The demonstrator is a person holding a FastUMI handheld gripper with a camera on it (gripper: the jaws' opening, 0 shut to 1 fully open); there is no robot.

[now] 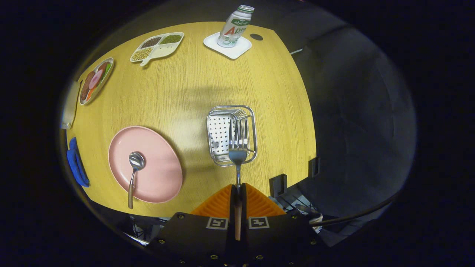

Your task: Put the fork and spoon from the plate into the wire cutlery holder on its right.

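My gripper (238, 191) is shut on the handle of a metal fork (238, 152), held high above the wooden table. The fork sticks straight out ahead of the fingers, and its tines overlap the wire cutlery holder (222, 135) that stands below. Left of the holder lies a pink plate (156, 174). A spoon (134, 170) with a wooden handle rests on the plate, bowl pointing away from me, handle end over the plate's near rim.
At the far side a bottle (234, 26) stands on a white square coaster (237, 50). A divided tray of beans (157, 47) and a plate of food (95, 79) sit far left. A blue object (76, 163) lies left of the pink plate. Black clamps (278, 184) grip the table's near edge.
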